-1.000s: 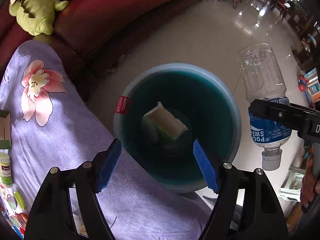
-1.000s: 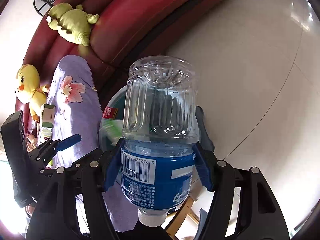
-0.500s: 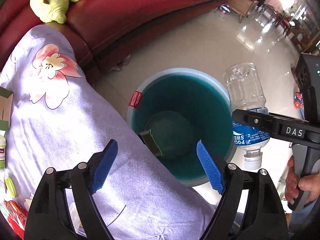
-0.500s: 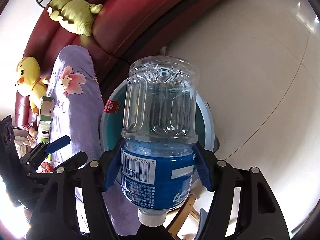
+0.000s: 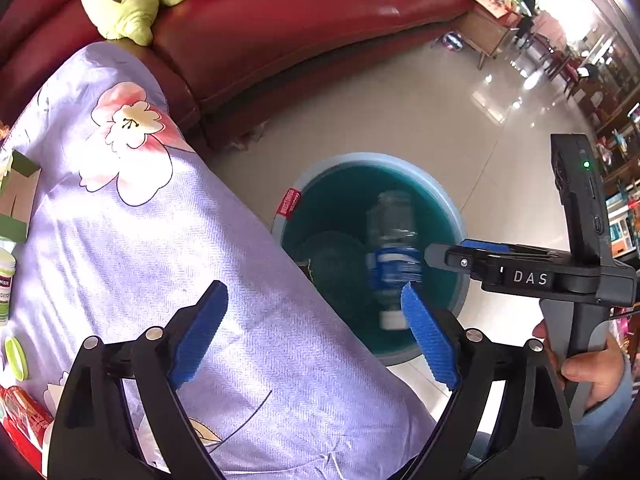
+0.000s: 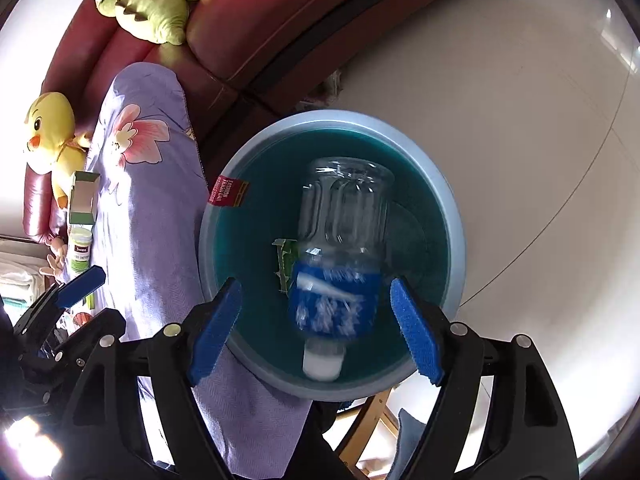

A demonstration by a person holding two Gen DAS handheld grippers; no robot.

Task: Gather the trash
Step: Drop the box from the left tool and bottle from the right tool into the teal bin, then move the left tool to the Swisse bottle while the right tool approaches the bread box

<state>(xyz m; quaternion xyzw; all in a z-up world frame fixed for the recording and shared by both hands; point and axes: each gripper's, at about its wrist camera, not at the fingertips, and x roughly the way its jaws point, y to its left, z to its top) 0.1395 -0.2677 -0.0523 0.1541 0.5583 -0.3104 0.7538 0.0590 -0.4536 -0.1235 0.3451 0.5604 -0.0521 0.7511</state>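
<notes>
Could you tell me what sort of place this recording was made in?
Most likely a home living room: a red leather sofa with a green plush toy, a glossy tiled floor, and a blue waste bin beside a floral-covered table.

Left hand-held gripper [image 5: 314, 336] black with ribbed blue pads, silver screws, right hand-held gripper [image 6: 316, 328] alike, white "DAS" lettering, green light, pale blue sleeve [image 5: 604, 416]

Daylight is flooding both fisheye views, glaring off the tiled floor [image 5: 460, 92] and blowing out the right wrist view's left edge. The bottle [image 6: 340, 264] is smearing with motion blur (its label unreadable). Edges are bending and darkening into black corners.
</notes>
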